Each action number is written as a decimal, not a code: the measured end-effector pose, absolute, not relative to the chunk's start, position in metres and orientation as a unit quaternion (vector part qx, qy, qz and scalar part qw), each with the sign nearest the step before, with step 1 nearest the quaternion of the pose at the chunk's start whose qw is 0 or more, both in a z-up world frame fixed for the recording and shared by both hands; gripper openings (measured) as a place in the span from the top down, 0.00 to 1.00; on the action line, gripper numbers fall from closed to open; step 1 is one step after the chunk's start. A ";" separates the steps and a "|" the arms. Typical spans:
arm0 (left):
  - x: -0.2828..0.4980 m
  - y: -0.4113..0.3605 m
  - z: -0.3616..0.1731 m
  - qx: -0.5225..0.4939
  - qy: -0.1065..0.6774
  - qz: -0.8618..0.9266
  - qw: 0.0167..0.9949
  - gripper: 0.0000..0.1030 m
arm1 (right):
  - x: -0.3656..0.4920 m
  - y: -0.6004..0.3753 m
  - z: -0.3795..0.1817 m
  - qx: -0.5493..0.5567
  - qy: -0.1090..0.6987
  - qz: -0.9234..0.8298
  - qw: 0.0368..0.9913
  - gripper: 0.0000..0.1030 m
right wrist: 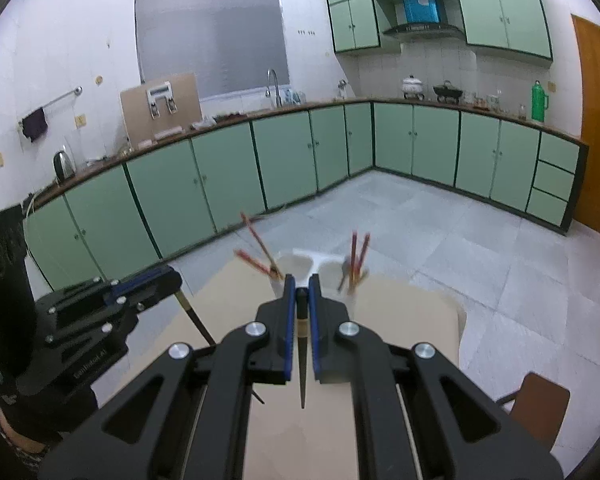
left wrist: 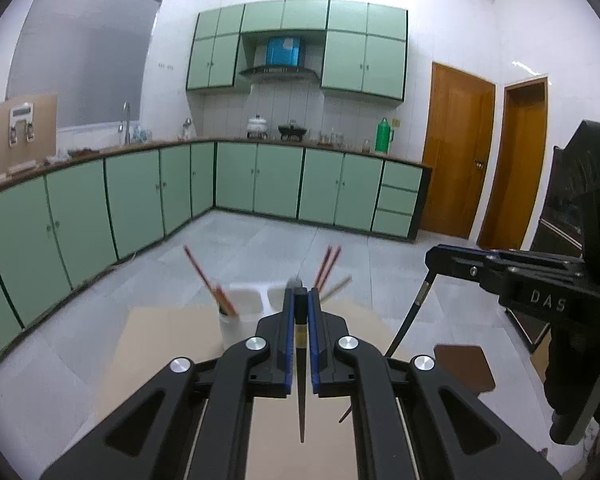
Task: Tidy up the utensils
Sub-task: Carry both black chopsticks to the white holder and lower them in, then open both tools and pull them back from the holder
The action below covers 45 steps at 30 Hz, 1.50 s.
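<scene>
Black chopsticks sat clamped in both hand-held grippers above the beige surface (left wrist: 172, 344).

Left wrist view: the left hand-held gripper (left wrist: 300, 300) was closed on a dark chopstick (left wrist: 301, 392), tip pointing back toward the camera; beyond it stood the white holder (left wrist: 236, 324) with red chopsticks (left wrist: 210, 284) leaning in its cups. The right hand-held gripper (left wrist: 432, 258) held a second black chopstick (left wrist: 410, 320) hanging steeply; its body read "DAS". Right wrist view: the right hand-held gripper (right wrist: 302, 290) pinched its chopstick (right wrist: 302, 376), the holder (right wrist: 312, 260) just ahead. To seat each well, I judged it best to swing the tip down over one cup before loosening. The left hand-held gripper (right wrist: 176, 276) bore small writing, too blurred to read.
</scene>
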<state>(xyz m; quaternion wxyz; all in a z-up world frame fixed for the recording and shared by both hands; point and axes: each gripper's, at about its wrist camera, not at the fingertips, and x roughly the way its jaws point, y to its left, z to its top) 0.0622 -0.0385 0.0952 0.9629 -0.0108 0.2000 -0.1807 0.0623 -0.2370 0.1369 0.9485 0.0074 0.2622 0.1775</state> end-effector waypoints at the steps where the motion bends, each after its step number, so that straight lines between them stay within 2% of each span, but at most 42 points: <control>1: 0.066 -0.039 0.099 -0.010 0.195 -0.180 0.964 0.94 | 0.067 -0.237 0.143 0.007 0.257 0.177 0.950 0.94; 10: 0.116 -0.042 0.156 0.001 0.126 -0.156 0.980 0.94 | 0.133 -0.232 0.193 0.010 0.208 0.155 0.966 0.94; 16: 0.163 -0.049 0.167 0.003 0.103 -0.141 0.985 0.94 | 0.180 -0.231 0.193 0.009 0.200 0.136 0.970 0.94; 24: 0.220 -0.059 0.124 0.000 0.132 -0.126 0.983 0.94 | 0.233 -0.227 0.137 0.000 0.236 0.128 0.963 0.94; 33: 0.259 -0.049 0.066 -0.008 0.193 -0.120 0.974 0.94 | 0.250 -0.215 0.081 0.000 0.282 0.128 0.951 0.94; 42: 0.261 -0.042 0.043 -0.009 0.224 -0.121 0.967 0.94 | 0.247 -0.215 0.059 0.012 0.305 0.125 0.944 0.94; 45: 0.257 -0.040 0.044 -0.010 0.223 -0.120 0.967 0.92 | 0.240 -0.219 0.061 0.016 0.300 0.119 0.946 0.89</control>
